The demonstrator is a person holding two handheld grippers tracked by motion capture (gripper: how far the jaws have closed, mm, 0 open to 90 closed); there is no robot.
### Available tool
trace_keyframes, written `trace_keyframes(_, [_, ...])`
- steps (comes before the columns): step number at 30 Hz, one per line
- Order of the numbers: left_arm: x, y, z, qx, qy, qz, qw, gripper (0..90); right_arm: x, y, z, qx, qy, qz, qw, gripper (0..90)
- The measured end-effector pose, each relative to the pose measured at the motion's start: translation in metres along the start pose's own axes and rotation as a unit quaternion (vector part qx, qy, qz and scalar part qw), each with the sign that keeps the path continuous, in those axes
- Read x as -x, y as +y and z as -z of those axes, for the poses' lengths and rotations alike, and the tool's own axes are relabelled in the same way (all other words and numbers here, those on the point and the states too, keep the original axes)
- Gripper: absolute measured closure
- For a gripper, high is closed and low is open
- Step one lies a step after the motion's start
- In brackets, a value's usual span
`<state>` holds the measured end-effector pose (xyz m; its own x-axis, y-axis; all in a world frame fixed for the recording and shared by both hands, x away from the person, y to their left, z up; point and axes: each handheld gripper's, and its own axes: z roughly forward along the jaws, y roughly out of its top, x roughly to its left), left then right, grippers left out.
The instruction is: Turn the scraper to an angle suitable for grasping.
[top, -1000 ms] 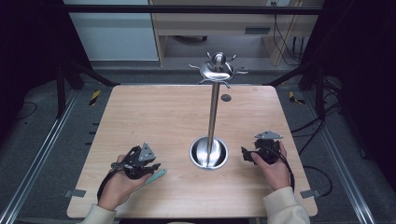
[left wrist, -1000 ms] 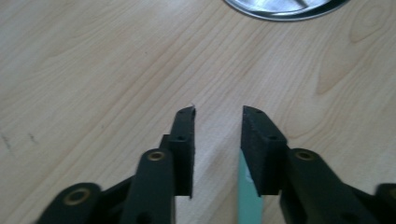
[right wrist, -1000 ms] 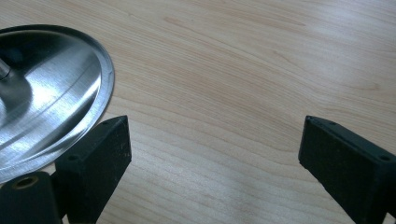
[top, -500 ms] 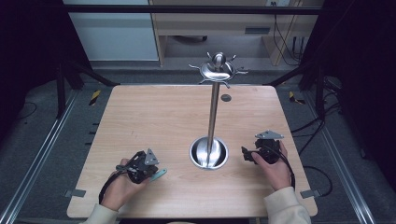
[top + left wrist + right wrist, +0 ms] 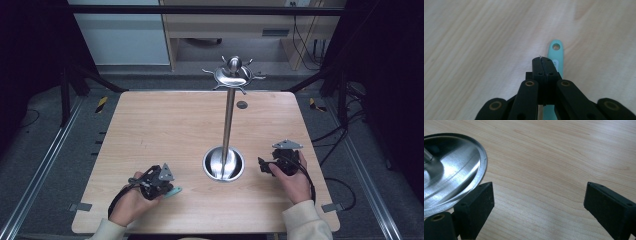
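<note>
A teal utensil handle [image 5: 556, 51] with a hole at its end lies flat on the wooden table [image 5: 165, 130]. My left gripper [image 5: 544, 60] is shut, its pads meeting each other right over the handle, which runs on underneath. In the high view the left gripper [image 5: 165, 186] sits near the front left, with the teal end [image 5: 174, 191] poking out to its right. My right gripper [image 5: 539, 195] is open over bare wood with nothing between its fingers. It [image 5: 265, 166] stands just right of the steel stand's round base [image 5: 223, 164].
The steel stand's pole [image 5: 228, 125] rises to a head with several hooks [image 5: 233, 75]. Its shiny base [image 5: 449, 170] lies close to the right gripper's left finger. A small dark disc [image 5: 242, 105] sits near the table's far edge. Cables trail on the floor at right.
The left hand has shifted slightly toward the near edge over the teal handle. The right hand has kept still.
</note>
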<state>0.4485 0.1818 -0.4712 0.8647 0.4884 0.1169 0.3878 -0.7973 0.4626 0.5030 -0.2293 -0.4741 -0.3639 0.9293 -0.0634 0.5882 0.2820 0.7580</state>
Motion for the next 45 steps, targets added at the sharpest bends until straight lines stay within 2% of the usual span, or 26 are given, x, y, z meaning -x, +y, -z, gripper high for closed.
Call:
trace_keyframes(1, [0.003,0.002,0.000,-0.003,-0.004,-0.006,1.0000,90.0,0.000,0.000,0.000,0.000,0.000,0.000,1.0000,9.8])
trace_keyframes(2, [0.006,0.005,0.002,-0.012,-0.012,-0.020,0.9996,90.0,0.000,0.000,0.000,-0.001,0.000,0.001,1.0000,9.8])
trace_keyframes(3, [0.007,0.005,0.003,-0.007,-0.014,-0.018,0.9997,90.0,0.000,0.000,0.000,-0.002,0.000,0.002,1.0000,9.8])
trace_keyframes(4, [0.006,0.007,0.006,-0.008,-0.014,-0.025,0.9995,90.0,0.000,0.000,0.000,-0.001,0.000,0.001,1.0000,9.8])
trace_keyframes(6, [0.006,0.011,0.011,-0.007,-0.011,-0.027,0.9996,89.7,0.000,0.001,0.000,0.002,0.002,-0.003,1.0000,9.8])
trace_keyframes(8, [0.006,0.013,0.015,-0.003,-0.013,-0.022,0.9997,88.7,0.001,0.001,0.000,0.003,0.002,-0.001,1.0000,9.8])
trace_keyframes(10, [0.007,0.017,0.020,-0.010,-0.007,-0.028,0.9995,86.6,0.001,0.001,0.000,0.003,0.001,-0.005,1.0000,9.8])
trace_keyframes(11, [0.009,0.022,0.023,-0.034,-0.004,-0.043,0.9985,85.3,0.001,0.001,0.001,0.002,0.001,-0.006,1.0000,9.8])
trace_keyframes(12, [0.009,0.022,0.023,-0.034,-0.004,-0.043,0.9985,84.4,0.001,0.001,0.001,0.002,0.001,-0.006,1.0000,9.8])
trace_keyframes(14, [0.011,0.027,0.024,-0.059,-0.002,-0.053,0.9968,82.6,0.001,0.001,0.001,0.004,0.002,-0.002,1.0000,9.9])
trace_keyframes(15, [0.012,0.029,0.023,-0.074,-0.008,-0.058,0.9955,79.2,0.000,0.001,0.001,0.004,0.003,-0.003,1.0000,9.8])
trace_keyframes(20, [0.018,0.038,0.018,-0.109,-0.015,-0.074,0.9912,76.6,0.000,0.001,0.002,0.007,0.005,-0.003,1.0000,9.9])
trace_keyframes(23, [0.017,0.041,0.013,-0.120,-0.021,-0.076,0.9897,72.5,0.001,0.001,0.001,0.006,0.007,-0.005,0.9999,9.9])
trace_keyframes(26, [0.017,0.041,0.008,-0.127,-0.039,-0.081,0.9878,69.0,0.001,0.001,0.002,0.006,0.006,-0.004,1.0000,9.9])
trace_keyframes(28, [0.016,0.041,0.005,-0.141,-0.036,-0.091,0.9851,67.3,0.001,0.001,0.002,0.006,0.006,-0.004,1.0000,9.9])
trace_keyframes(31, [0.015,0.041,0.003,-0.148,-0.039,-0.092,0.9840,65.5,0.001,0.002,0.002,0.006,0.006,-0.004,1.0000,10.0])
trace_keyframes(33, [0.014,0.041,0.000,-0.158,-0.044,-0.095,0.9819,64.2,0.001,0.002,0.002,0.007,0.006,-0.003,0.9999,10.0])
trace_keyframes(41, [0.011,0.042,-0.004,-0.164,-0.048,-0.088,0.9814,63.5,0.001,0.002,0.002,0.009,0.007,-0.005,0.9999,10.1])
trace_keyframes(45, [0.011,0.042,-0.007,-0.172,-0.053,-0.090,0.9796,63.8,0.001,0.002,0.002,0.008,0.006,-0.004,0.9999,10.0])
